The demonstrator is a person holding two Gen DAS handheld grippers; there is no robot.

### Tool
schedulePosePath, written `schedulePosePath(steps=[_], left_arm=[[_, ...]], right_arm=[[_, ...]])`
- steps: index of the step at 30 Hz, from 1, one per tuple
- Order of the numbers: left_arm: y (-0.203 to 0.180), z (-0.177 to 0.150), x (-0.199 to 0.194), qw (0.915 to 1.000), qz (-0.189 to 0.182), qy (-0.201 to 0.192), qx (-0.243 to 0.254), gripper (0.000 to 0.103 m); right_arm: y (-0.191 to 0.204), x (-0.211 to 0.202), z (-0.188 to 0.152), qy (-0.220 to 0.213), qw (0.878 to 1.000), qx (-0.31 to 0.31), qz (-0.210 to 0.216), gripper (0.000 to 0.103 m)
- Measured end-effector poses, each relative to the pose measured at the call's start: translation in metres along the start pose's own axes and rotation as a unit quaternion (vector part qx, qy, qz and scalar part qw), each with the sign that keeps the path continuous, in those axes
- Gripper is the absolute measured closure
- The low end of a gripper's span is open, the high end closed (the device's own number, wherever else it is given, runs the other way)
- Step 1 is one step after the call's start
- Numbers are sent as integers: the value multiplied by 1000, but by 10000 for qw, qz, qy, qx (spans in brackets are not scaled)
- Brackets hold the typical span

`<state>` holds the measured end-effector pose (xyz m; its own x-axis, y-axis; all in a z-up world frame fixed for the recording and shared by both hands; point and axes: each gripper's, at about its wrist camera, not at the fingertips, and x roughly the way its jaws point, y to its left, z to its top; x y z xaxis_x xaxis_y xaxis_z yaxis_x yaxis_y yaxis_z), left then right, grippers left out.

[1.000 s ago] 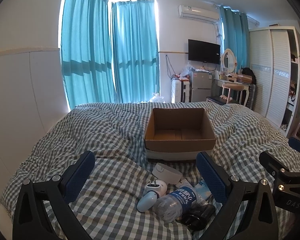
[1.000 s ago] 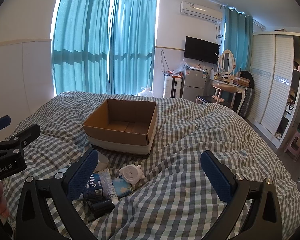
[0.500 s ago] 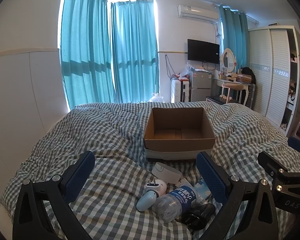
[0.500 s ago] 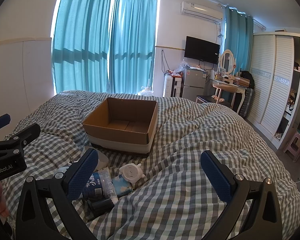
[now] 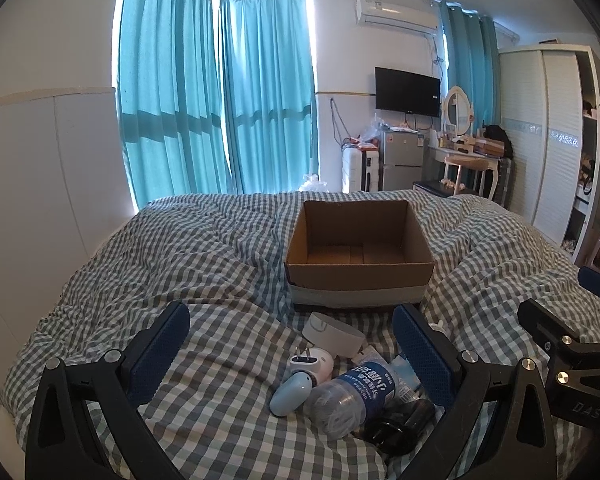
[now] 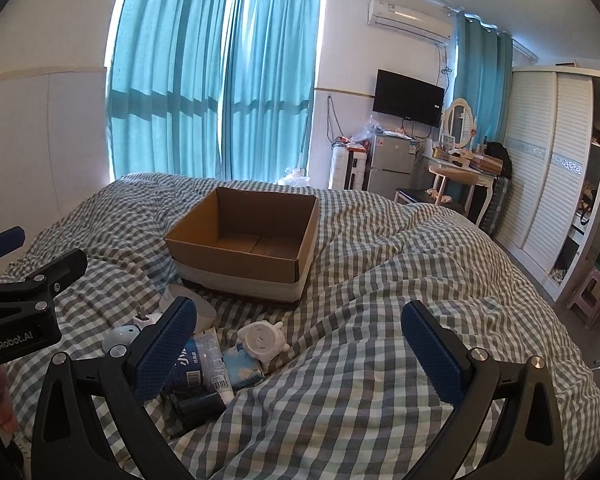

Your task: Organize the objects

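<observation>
An empty cardboard box [image 5: 360, 260] [image 6: 244, 252] stands open on the checked bed. In front of it lies a small heap: a clear water bottle [image 5: 352, 396], a light blue oval gadget [image 5: 290, 394], a white plug adapter [image 5: 312, 364], a white round lid-like item [image 5: 332, 334], a black cylinder [image 5: 400, 424] [image 6: 198, 404], a white round toy [image 6: 262, 338] and a blue tissue pack [image 6: 240, 366]. My left gripper [image 5: 292, 344] is open above the heap. My right gripper [image 6: 300, 344] is open, to the right of the heap.
The grey-and-white checked duvet [image 6: 380, 320] is rumpled, with a raised fold on the right. A white wall panel [image 5: 40, 200] runs along the left. Beyond the bed stand a fridge [image 6: 392, 160], a dressing table [image 6: 460, 172] and a white wardrobe [image 6: 552, 168].
Both views have shifted only slightly. Both grippers stay open and empty and the objects have not moved.
</observation>
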<state>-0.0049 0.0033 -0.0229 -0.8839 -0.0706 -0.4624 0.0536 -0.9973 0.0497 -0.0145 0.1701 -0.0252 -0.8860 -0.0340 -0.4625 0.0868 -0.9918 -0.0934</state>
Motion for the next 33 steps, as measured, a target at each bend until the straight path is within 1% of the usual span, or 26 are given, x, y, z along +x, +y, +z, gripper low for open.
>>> schedulePosePath(steps=[8, 11, 14, 16, 21, 26, 28, 31, 33], left_arm=[[-1, -12, 31, 9994, 0, 344, 64, 0], [-1, -18, 49, 9986, -20, 529, 63, 0], [-1, -24, 68, 9970, 35, 769, 83, 0], [1, -28, 83, 9951, 71, 978, 82, 0], [4, -39, 115, 9884, 15, 1520, 12, 0], [18, -53, 130, 9799, 58, 1978, -260, 0], [23, -58, 134, 9767, 42, 2121, -326, 0], [23, -63, 134, 9756, 11, 2191, -160, 0], [23, -67, 137, 9743, -2, 2249, -114, 0]], right_arm=[[-2, 23, -4, 201, 9998, -43, 41, 0], [-2, 36, -4, 310, 9995, -79, 37, 0], [-5, 51, -6, 421, 9991, -64, 20, 0], [-6, 63, -8, 527, 9986, -66, 20, 0], [-7, 92, -13, 898, 9958, -35, 169, 1], [3, 123, -12, 1313, 9904, -195, 382, 2], [12, 136, -13, 1471, 9876, -304, 456, 4], [23, 155, -17, 1707, 9827, -431, 568, 8], [29, 168, -21, 1865, 9797, -507, 527, 14]])
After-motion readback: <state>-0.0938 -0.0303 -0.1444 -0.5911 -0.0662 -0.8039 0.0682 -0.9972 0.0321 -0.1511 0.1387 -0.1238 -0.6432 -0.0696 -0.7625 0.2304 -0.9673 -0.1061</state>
